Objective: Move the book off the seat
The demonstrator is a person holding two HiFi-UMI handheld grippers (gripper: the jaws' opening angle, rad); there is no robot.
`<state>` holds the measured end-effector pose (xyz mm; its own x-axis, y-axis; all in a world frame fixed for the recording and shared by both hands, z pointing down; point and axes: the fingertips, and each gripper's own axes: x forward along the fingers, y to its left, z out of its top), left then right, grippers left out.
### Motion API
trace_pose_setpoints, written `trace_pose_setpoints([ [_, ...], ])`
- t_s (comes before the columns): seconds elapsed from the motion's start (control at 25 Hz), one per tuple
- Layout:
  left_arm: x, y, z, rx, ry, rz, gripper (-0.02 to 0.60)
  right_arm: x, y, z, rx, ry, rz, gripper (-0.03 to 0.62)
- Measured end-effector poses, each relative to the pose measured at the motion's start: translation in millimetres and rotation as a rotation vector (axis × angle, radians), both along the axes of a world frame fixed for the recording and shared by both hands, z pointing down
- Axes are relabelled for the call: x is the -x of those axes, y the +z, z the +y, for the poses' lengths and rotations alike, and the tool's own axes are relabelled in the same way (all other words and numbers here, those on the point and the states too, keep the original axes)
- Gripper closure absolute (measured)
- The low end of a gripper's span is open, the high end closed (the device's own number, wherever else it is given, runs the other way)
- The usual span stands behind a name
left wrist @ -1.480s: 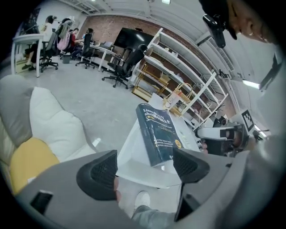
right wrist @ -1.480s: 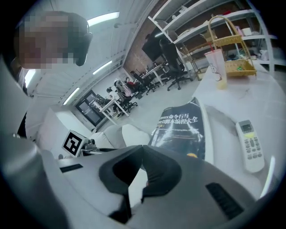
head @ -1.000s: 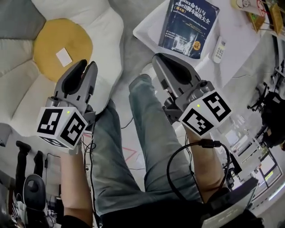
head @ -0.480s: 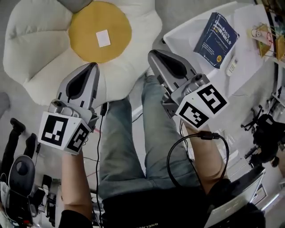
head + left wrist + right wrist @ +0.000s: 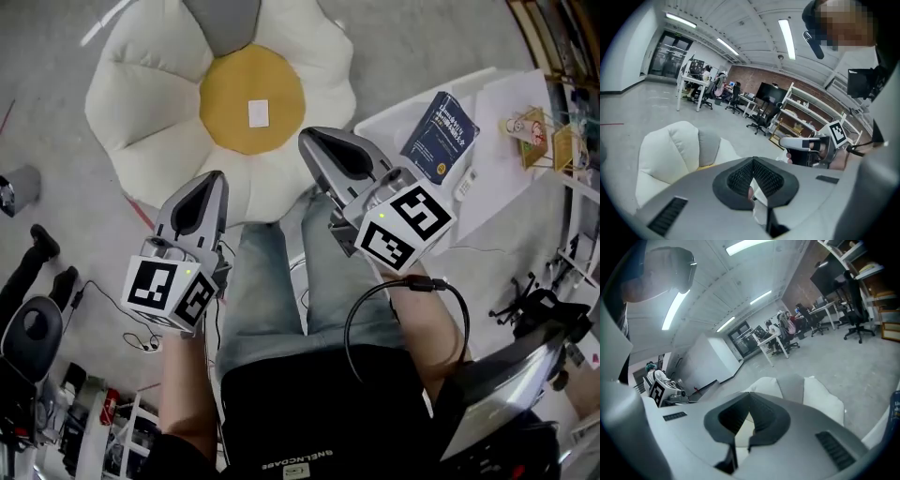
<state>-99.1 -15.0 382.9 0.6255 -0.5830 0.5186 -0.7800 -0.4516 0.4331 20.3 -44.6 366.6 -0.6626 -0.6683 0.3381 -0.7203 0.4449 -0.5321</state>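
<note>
Seat cushion (image 5: pixel 141 122), flower-shaped with white petals and a yellow centre (image 5: pixel 234 89), fills the head view from 11 to 12 o'clock. Nothing lies on it but a small white square (image 5: pixel 258 113) on the yellow part. A white table (image 5: pixel 497 103) stands at 2 o'clock, just beside the seat's right-hand petals. The person's legs (image 5: pixel 272 291) run up the middle, and both tools hang over them.

The left gripper (image 5: pixel 216 176) points towards 12 o'clock with its jaws together and nothing between them. The right gripper (image 5: pixel 307 138) has its pads meeting at the tip and is likewise empty.

The book (image 5: pixel 440 137), dark blue, lies flat on the table at 2 o'clock, well apart from both tools and clear of the seat. A slim white remote (image 5: pixel 463 184) lies just beside its 5 o'clock corner.

By the look of it the move is finished, so what remains is to leave cleanly. Good practice would be to keep both tools low and closed and away from the table edge. Check also that the book's 8 o'clock corner, which lies near the edge, is fully supported; I cannot tell from here whether it overhangs.
</note>
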Motion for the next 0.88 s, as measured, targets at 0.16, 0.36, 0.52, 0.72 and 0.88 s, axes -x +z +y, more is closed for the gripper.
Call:
trace_pose_setpoints([
  [0.16,-0.9,-57.0,-2.6,-0.043,-0.025,0.033,0.577,13.3,-63.0,-5.8,-0.071,-0.039,-0.008,0.582],
  [0.36,-8.5,-137.5,-11.7,-0.150,-0.017,0.072,0.577,11.3,-134.2,-12.9,-0.154,-0.089,0.016,0.582],
  [0.52,-9.4,-195.1,-21.8,-0.234,-0.005,0.082,0.577,8.1,-189.5,-16.2,-0.225,-0.092,0.023,0.582],
  [0.72,-14.4,-258.4,-18.8,-0.301,0.005,0.077,0.577,7.1,-249.8,-8.4,-0.295,-0.097,0.012,0.582],
  [0.88,-18.8,-306.4,-14.2,-0.347,0.012,0.091,0.577,14.4,-293.8,-0.7,-0.343,-0.112,-0.007,0.582],
])
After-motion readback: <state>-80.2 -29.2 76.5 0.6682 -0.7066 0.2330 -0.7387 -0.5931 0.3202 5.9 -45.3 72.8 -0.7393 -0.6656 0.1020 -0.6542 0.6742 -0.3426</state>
